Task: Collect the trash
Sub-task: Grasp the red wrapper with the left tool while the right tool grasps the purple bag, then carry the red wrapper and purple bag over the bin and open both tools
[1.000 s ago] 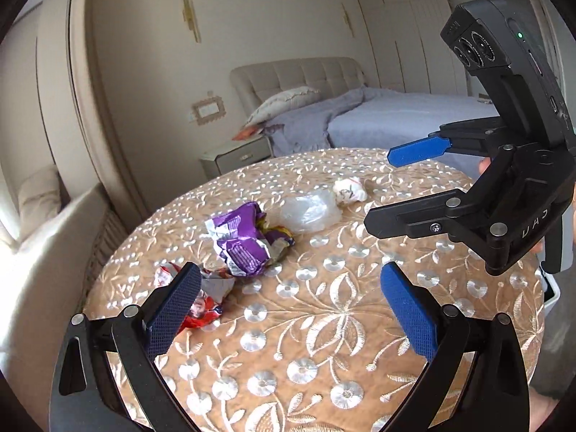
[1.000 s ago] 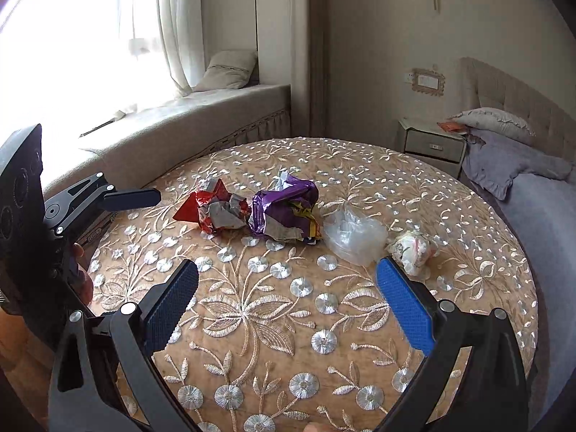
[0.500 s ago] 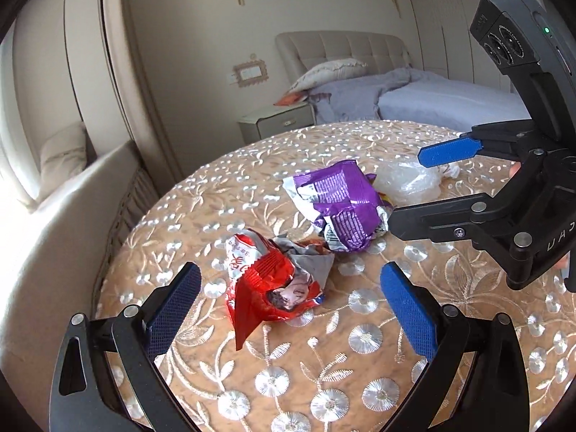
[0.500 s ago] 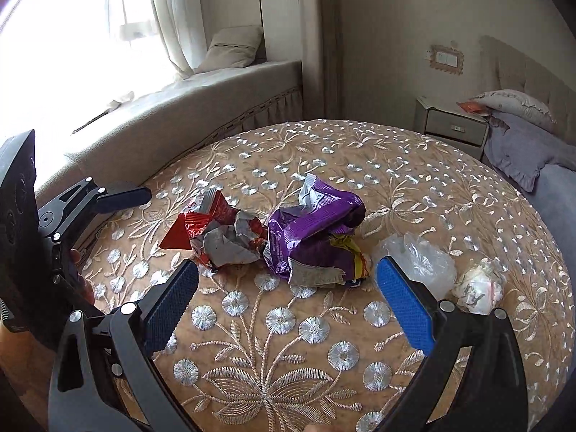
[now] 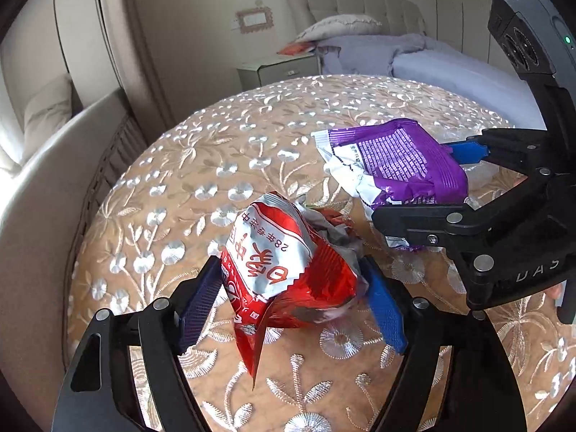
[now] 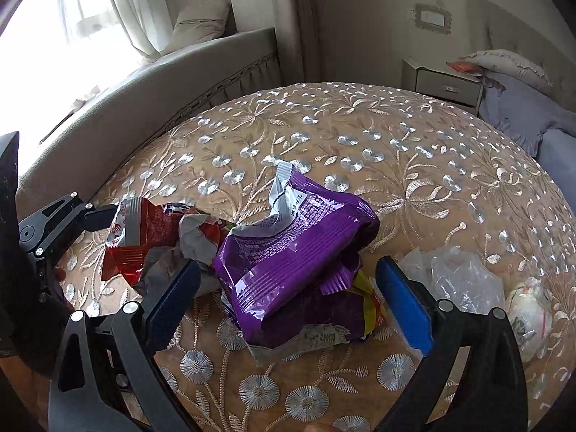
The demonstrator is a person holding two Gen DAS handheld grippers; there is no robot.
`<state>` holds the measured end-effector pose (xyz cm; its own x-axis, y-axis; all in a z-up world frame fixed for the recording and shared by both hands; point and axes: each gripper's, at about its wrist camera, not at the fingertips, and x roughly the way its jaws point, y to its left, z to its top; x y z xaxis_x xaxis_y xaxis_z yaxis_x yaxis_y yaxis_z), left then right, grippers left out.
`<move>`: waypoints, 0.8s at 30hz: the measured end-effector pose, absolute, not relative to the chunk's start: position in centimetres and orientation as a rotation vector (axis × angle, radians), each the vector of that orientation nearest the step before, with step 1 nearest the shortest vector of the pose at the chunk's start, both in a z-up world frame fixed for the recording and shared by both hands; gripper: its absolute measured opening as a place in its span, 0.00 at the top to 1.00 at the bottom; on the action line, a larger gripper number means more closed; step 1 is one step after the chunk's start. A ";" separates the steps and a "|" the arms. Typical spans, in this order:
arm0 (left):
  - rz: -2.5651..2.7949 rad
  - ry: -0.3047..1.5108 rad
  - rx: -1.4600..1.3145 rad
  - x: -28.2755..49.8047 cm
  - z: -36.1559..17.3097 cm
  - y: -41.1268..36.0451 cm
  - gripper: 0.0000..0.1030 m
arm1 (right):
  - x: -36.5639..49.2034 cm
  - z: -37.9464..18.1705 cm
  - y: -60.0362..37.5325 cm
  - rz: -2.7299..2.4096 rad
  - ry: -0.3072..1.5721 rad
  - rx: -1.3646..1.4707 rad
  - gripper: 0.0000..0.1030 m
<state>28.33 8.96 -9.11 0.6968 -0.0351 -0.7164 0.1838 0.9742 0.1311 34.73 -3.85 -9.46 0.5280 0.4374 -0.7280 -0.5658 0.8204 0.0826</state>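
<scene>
A crumpled red snack wrapper (image 5: 284, 270) lies on the round embroidered table (image 5: 201, 165), between the blue pads of my left gripper (image 5: 293, 304). The pads stand close against its sides, partly closed. It also shows in the right wrist view (image 6: 144, 241). A purple snack wrapper (image 6: 291, 255) lies beside it, between the pads of my right gripper (image 6: 288, 304), which is open with gaps on both sides. The right gripper shows around the purple wrapper (image 5: 403, 162) in the left wrist view.
A clear plastic bag (image 6: 453, 277) and a small white crumpled wad (image 6: 529, 302) lie at the right of the table. A window bench (image 6: 201, 68) runs behind the table. A nightstand (image 6: 442, 82) and bed (image 5: 432, 61) stand beyond.
Both grippers moved forward and down onto the wrappers. The left pads have narrowed around the red wrapper. The right pads now straddle the purple wrapper.
</scene>
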 end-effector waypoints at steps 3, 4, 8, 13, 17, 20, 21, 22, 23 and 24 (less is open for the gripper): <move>-0.123 0.792 0.186 28.4 -9.1 8.9 0.31 | 34.1 -9.4 -3.5 0.588 0.795 -0.205 0.30; -0.119 0.788 0.189 28.4 -9.1 8.7 0.32 | 33.8 -9.3 -3.5 0.586 0.787 -0.216 0.33; -0.097 0.735 0.214 26.8 -8.3 7.8 0.33 | 32.4 -8.6 -4.4 0.613 0.777 -0.200 0.36; -0.053 0.664 0.268 23.3 -6.8 6.3 0.33 | 29.2 -6.5 -6.6 0.635 0.725 -0.174 0.37; -0.054 0.617 0.280 20.3 -5.4 5.0 0.33 | 26.0 -4.8 -8.7 0.641 0.683 -0.162 0.37; -0.077 0.589 0.291 18.2 -4.5 3.6 0.33 | 23.5 -3.7 -10.3 0.643 0.651 -0.165 0.37; -0.081 0.578 0.299 17.6 -4.2 3.1 0.33 | 22.7 -3.4 -10.9 0.638 0.639 -0.168 0.36; -0.090 0.569 0.303 17.0 -3.9 2.6 0.33 | 21.9 -3.2 -11.4 0.635 0.631 -0.170 0.36; -0.103 0.562 0.306 16.5 -3.6 2.1 0.33 | 21.2 -3.0 -11.9 0.630 0.622 -0.170 0.36; -0.112 0.555 0.311 15.9 -3.3 1.5 0.33 | 20.5 -2.8 -12.4 0.620 0.612 -0.171 0.36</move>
